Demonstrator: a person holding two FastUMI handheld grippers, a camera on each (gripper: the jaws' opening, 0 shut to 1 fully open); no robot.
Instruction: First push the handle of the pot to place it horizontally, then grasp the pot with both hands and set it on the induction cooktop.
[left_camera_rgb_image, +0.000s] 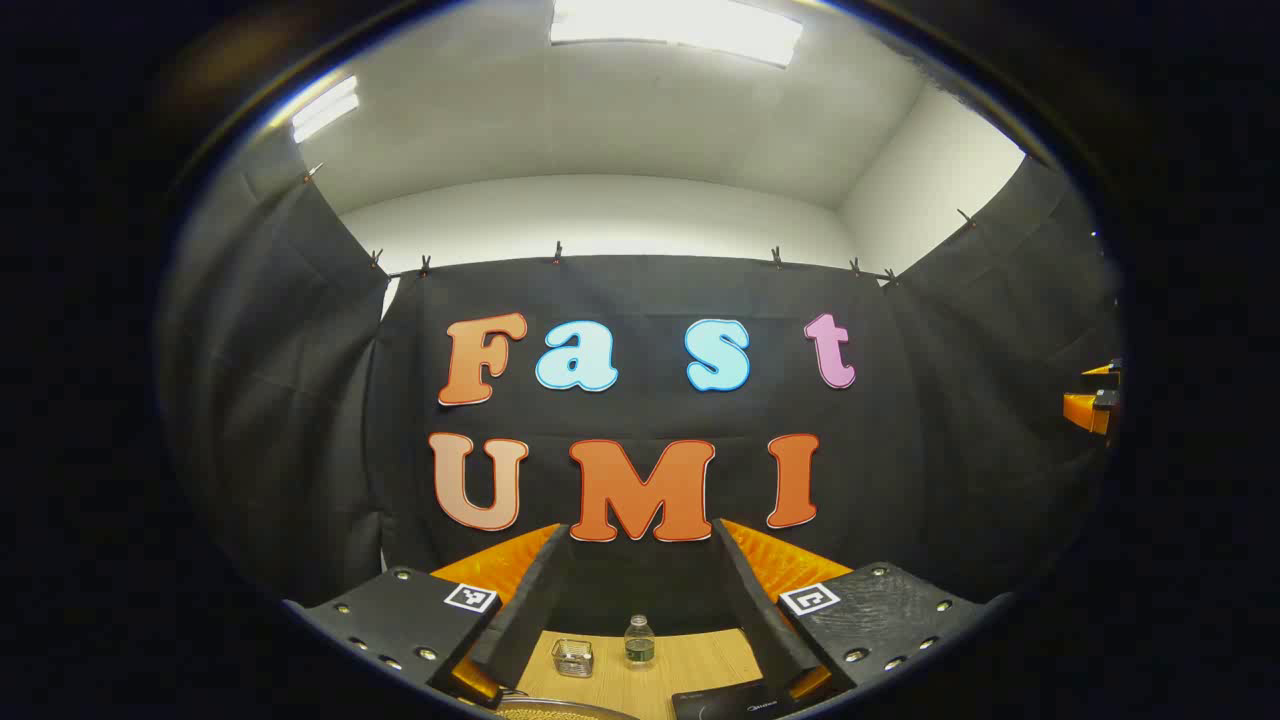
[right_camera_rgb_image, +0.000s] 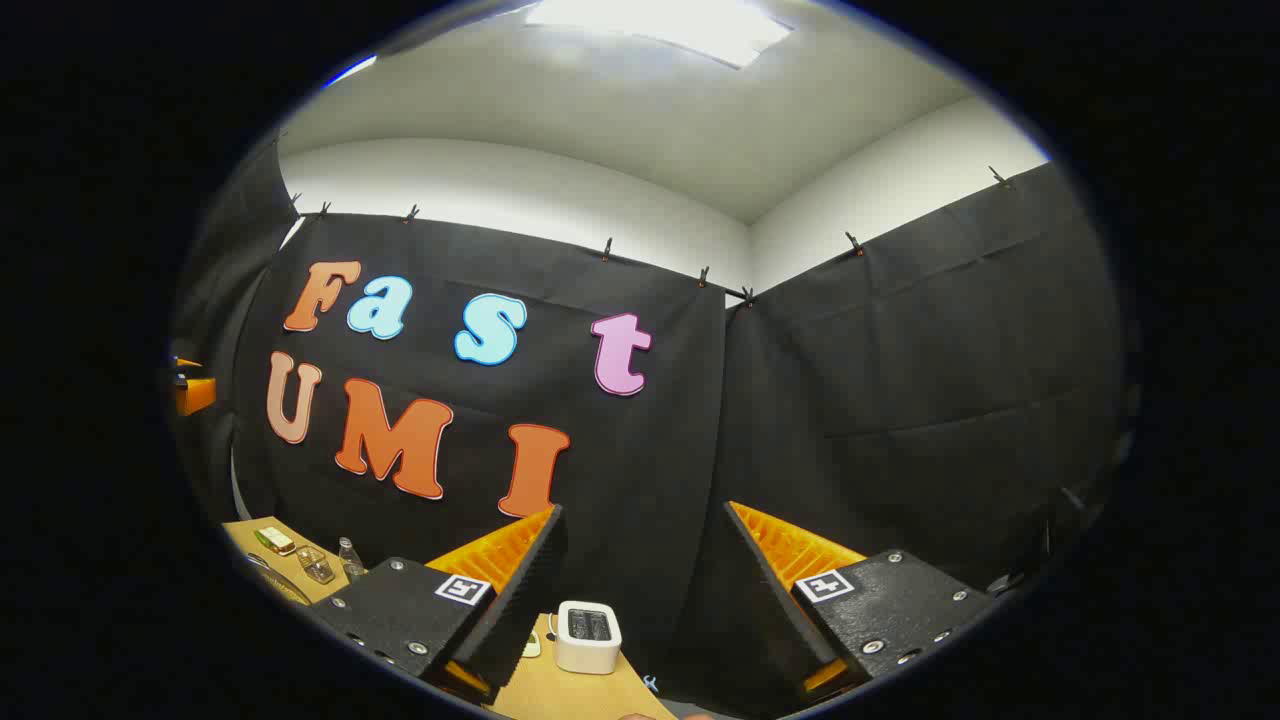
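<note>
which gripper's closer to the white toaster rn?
Right. The white toaster sits between the right gripper fingers, just ahead. The left gripper faces a small bottle instead.

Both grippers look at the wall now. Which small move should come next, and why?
Probably tilt the left gripper down toward the table: its jaws stand open, aimed at the cloth wall, and the pot's rim barely shows at the bottom edge.

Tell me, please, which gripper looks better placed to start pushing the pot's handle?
Left, probably: the pot's rim shows just below the open left gripper, whereas the right gripper faces a white toaster.
</note>
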